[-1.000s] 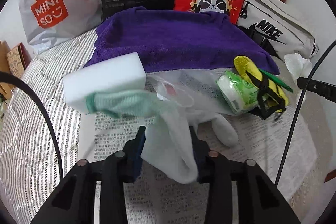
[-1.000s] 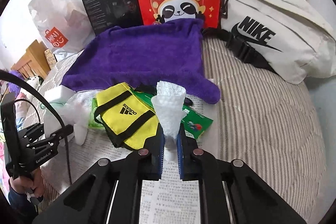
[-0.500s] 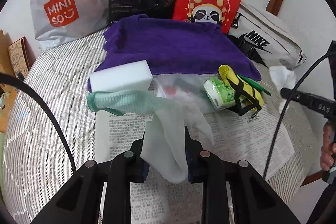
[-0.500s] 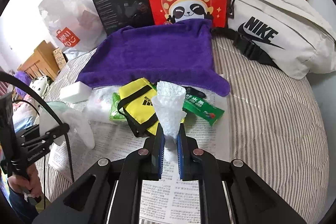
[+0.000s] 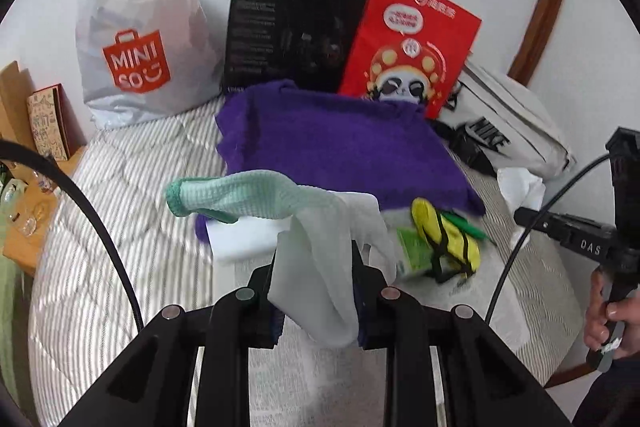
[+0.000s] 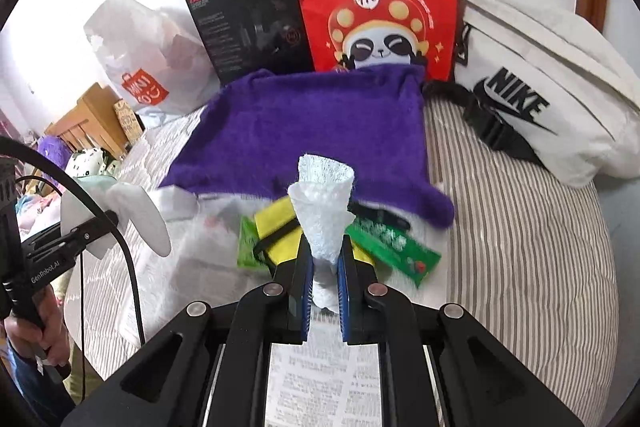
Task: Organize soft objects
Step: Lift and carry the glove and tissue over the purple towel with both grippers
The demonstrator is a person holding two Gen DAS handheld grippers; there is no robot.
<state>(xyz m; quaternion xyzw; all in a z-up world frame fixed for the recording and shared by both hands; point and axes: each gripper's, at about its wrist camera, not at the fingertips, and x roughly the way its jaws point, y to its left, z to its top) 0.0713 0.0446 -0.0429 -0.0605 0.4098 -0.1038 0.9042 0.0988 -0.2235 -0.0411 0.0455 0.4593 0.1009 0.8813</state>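
My left gripper (image 5: 316, 267) is shut on a white glove with a green knitted cuff (image 5: 248, 197), which hangs above the bed. My right gripper (image 6: 325, 259) is shut on a crumpled white paper towel (image 6: 323, 203) that sticks up between its blue pads. Below lie a white sponge block (image 5: 244, 239), a yellow Adidas pouch (image 5: 444, 231), a green tissue pack (image 5: 414, 253) and a green sachet (image 6: 394, 253) on newspaper (image 6: 320, 379). A purple towel (image 5: 332, 147) is spread behind them.
Along the wall stand a Miniso bag (image 5: 136, 43), a black box (image 5: 292, 35) and a red panda paper bag (image 5: 412, 43). A white Nike bag (image 6: 536, 95) lies at the right. The bed is striped (image 6: 520, 247). A wooden table (image 5: 20, 219) stands at the left.
Both grippers have risen, the left one more, lifting the glove clear of the sponge block. The paper towel has gone up with the right gripper. The left jaws tightened slightly on the glove.
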